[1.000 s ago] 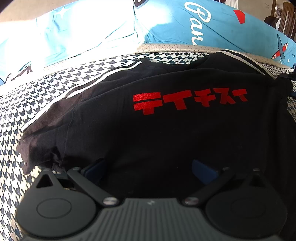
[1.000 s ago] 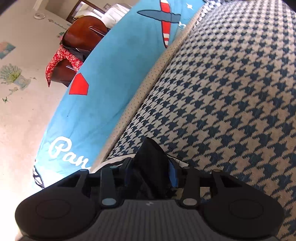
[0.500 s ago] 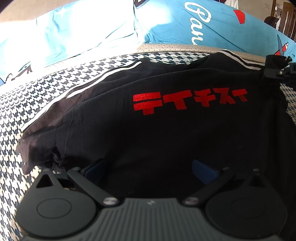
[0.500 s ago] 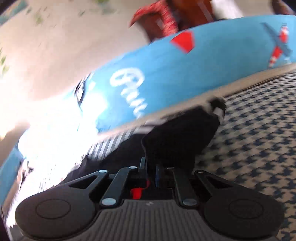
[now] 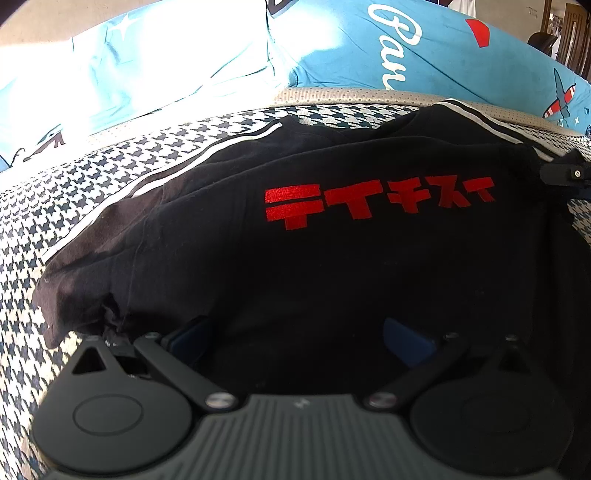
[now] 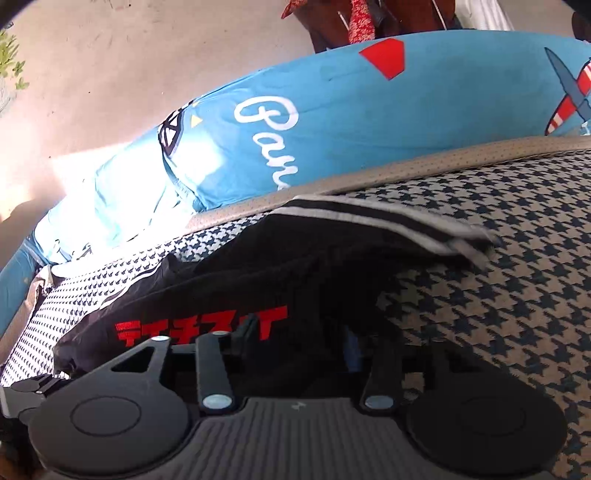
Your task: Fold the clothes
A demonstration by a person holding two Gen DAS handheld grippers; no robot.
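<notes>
Left wrist view, entry one: my left gripper [image 5: 295, 336] has its jaws spread wide, the two blue pads [image 5: 406, 341] well apart, both low over the black shirt [image 5: 332, 273]. Whether the pads touch the cloth I cannot tell; nothing is pinched between them. I am holding it level, pointing across the shirt toward the cushions.

Right wrist view, entry two: my right gripper [image 6: 299, 339] shows its linkage bars drawn much closer together than the left's. Black cloth of the shirt [image 6: 288, 273] fills the space at its tips, and only a sliver of blue pad shows there. I cannot tell from this whether the jaws are clamped on the cloth or merely resting in it. The gripper is rolled to one side, so the scene leans. From the left camera, part of the right gripper [image 5: 565, 173] shows at the shirt's far right edge.

Count of items:
- Shirt, one: black, with one line of red lettering [image 5: 376, 201] and white stripes [image 5: 207, 162] along the sleeve. It lies spread on the houndstooth cover [image 5: 74, 206], lettering up. Its striped right sleeve [image 6: 399, 225] lies partly over the shirt's edge.
- Cover, one: blue-and-white houndstooth, under the whole shirt.
- Cushions, two: blue cushions [image 5: 436, 62] with white script and a plane print, lined up behind the cover, apart from the shirt.
- Chair, one: dark wooden chair [image 6: 369, 18] with red cloth, beyond the cushions.
</notes>
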